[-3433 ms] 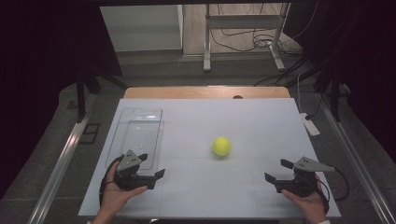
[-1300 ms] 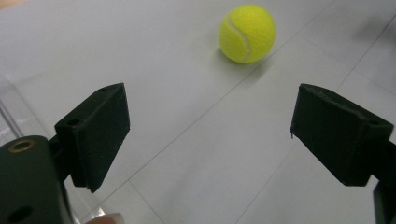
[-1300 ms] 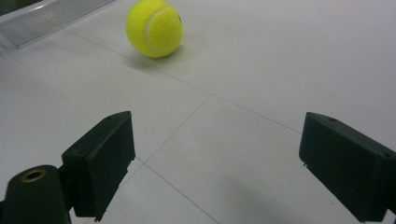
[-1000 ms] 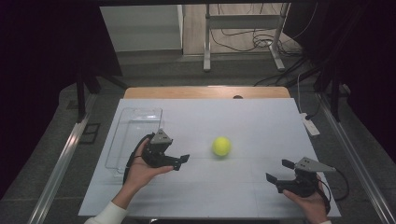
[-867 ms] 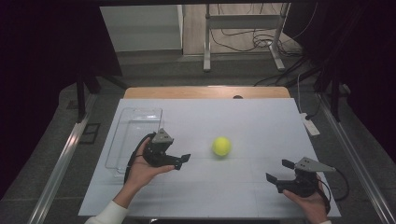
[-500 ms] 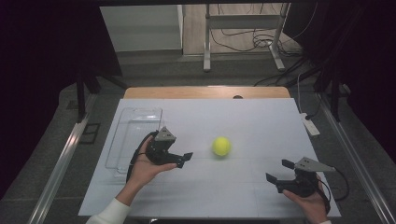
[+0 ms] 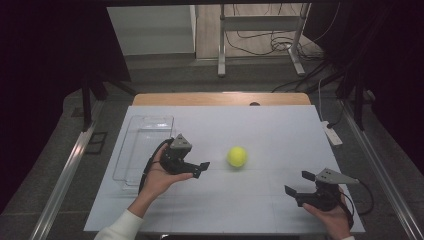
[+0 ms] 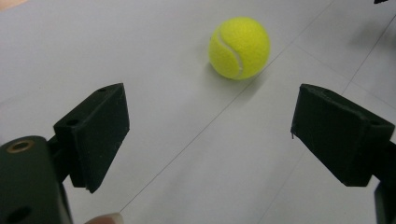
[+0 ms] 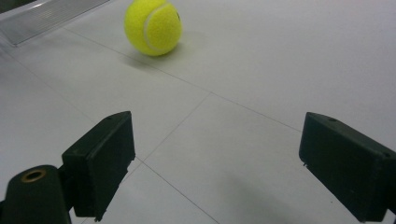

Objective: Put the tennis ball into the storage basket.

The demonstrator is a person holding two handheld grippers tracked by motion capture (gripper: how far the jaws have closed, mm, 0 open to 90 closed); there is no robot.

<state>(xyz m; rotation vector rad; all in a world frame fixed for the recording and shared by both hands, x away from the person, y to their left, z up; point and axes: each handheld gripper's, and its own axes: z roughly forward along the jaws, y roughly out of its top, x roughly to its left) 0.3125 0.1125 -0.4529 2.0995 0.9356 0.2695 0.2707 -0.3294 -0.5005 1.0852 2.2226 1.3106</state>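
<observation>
White table (image 7: 280,135) with thin seam lines, wooden edge at the far side. Yellow tennis ball (image 7: 237,156) sits near the middle; clear tray (image 7: 145,131) lies along the left side, well apart from it. White power strip (image 7: 331,133) on the right edge.

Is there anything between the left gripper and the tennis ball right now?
Nothing visible. The left gripper points at the tennis ball with its jaws open, and only bare table lies between them. The left gripper view shows the same: the ball sits ahead of the open jaws on bare white surface.
</observation>
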